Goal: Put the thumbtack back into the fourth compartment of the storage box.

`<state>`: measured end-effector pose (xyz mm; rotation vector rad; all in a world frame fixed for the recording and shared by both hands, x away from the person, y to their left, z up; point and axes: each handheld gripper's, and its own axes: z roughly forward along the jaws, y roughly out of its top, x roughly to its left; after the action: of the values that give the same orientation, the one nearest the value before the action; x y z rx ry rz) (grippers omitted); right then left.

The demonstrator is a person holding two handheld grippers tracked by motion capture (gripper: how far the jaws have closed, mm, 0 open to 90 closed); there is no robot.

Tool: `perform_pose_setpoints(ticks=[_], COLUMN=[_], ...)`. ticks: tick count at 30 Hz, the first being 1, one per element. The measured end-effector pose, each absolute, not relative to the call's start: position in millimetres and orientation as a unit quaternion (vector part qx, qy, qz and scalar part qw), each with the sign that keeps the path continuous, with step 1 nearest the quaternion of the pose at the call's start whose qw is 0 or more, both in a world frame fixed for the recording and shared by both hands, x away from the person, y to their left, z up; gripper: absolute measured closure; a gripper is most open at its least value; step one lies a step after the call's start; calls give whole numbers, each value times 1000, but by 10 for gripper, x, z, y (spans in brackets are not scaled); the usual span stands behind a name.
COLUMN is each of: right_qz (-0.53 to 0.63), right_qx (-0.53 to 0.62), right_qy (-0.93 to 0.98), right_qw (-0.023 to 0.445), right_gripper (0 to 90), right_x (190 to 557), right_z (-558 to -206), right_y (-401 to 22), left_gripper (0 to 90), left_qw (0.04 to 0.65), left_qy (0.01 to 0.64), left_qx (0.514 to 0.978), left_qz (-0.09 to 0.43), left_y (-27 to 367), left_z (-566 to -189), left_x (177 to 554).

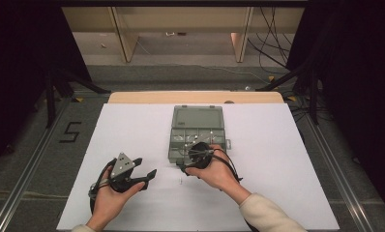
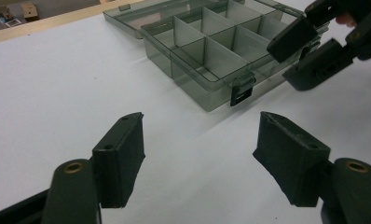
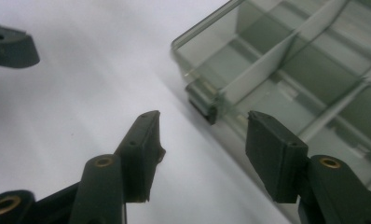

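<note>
Fingers first: on the left gripper [image 2: 200, 154] they're spread wide with nothing but bare white sheet seen between them, and it's held near the front-left part of the counter [image 1: 132, 121], well apart from the box. The right gripper [image 3: 202, 154] is also seen with its fingers spread, not pinching anything, right at the near edge of the organizer box [image 1: 198, 133]. In the right gripper view one finger is over the white surface just outside the box wall, and the other is over a near compartment; whether anything is actually touched can't be told. A small dark latch [image 3: 203, 105] on the box's front wall is seen just ahead of the gap between those fingers.

Writing-wise, not much can be read. A dark "5" [image 1: 70, 131] is marked on the floor left of the counter. No brand or label can be made out on the box itself.

As for the container: it's a smoky see-through plastic organizer, placed around the middle of the counter, toward the far edge. Its lid [image 1: 198, 117] is flipped open and laid flat behind it. The inside is split by dividers into a bunch of compartments [image 2: 207, 51]. Those seen in the gripper views look empty. In the high view some small light bits seem to be in there, but they're too small to be identified.
</note>
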<state>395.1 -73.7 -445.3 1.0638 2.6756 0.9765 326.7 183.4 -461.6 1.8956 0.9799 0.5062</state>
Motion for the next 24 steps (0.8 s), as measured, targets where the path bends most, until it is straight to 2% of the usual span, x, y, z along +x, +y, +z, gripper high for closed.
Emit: perform_pose_setpoints(ticks=[24], right_qz=[277], right_qx=[316], right_qy=[907], right_qw=[37], right_gripper=[595], right_x=[3823], right_z=[-4735], right_y=[-503], left_gripper=[318], left_qw=[458], left_qy=[396], left_qx=[770], left_qz=[202], left_y=[1827], left_z=[-4625], left_x=[3272])
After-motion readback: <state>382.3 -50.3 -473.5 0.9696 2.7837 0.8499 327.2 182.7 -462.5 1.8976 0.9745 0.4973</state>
